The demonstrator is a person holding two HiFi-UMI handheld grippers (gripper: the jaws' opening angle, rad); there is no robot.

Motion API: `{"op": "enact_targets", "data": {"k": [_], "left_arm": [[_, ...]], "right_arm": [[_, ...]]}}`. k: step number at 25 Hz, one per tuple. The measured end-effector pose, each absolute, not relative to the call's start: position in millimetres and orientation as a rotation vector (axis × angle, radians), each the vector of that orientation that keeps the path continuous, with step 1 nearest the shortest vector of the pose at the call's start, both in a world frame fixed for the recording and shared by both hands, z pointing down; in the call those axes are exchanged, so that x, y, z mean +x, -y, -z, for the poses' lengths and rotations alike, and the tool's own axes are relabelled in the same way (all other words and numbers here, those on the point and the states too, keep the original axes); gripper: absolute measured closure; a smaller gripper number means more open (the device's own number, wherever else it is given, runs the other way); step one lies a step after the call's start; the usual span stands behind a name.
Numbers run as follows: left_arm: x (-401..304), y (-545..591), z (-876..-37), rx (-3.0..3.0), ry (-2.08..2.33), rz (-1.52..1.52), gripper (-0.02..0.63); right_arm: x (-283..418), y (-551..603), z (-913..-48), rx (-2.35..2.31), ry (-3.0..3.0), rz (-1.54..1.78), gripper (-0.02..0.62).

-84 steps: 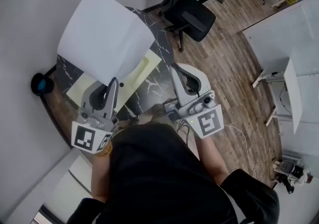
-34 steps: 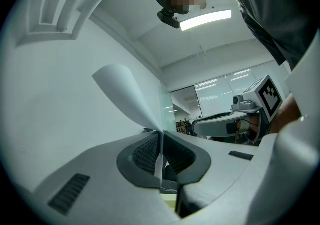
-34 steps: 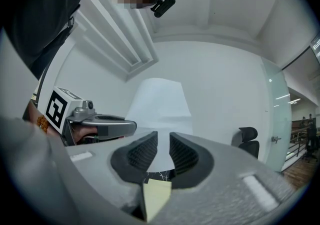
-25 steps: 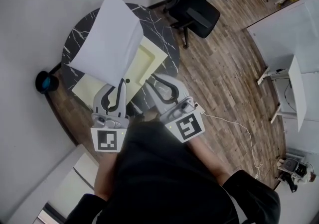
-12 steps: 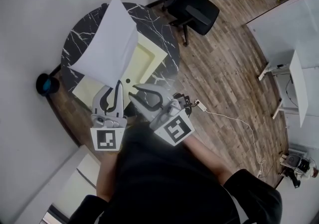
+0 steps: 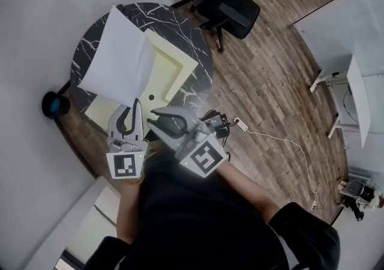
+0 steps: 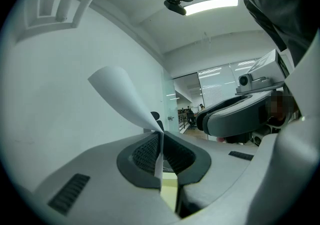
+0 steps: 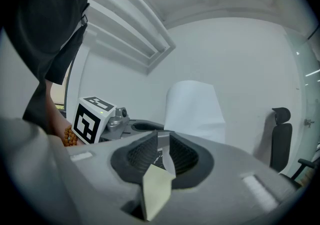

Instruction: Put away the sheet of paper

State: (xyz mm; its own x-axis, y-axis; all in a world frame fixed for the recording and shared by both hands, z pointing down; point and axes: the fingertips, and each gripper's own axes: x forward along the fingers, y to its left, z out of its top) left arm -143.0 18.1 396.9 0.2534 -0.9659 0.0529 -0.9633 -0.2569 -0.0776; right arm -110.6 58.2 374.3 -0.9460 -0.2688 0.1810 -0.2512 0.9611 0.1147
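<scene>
White paper sheet (image 6: 117, 59) pinched in left claw (image 6: 135, 102), held level; right claw (image 6: 151, 111), tipped slightly down, clamps pale-yellow folder (image 6: 171, 68).

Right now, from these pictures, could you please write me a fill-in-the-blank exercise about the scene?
1. The left gripper is shut on a white ____ of paper.
2. The right gripper is shut on the pale ____ folder.
3. The folder lies on a round, dark ____.
4. Beyond it stands a black office ____.

Missing words: sheet; yellow; table; chair.
</scene>
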Motion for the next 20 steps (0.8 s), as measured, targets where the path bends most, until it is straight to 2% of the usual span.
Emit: {"op": "enact_targets", "data": {"k": [20], "left_arm": [[-156, 4, -433, -2.470, -1.883, 0.207, 0.584]], "right_arm": [[-94, -62, -392, 0.332, 2.845, 0.084, 0.528]]}}
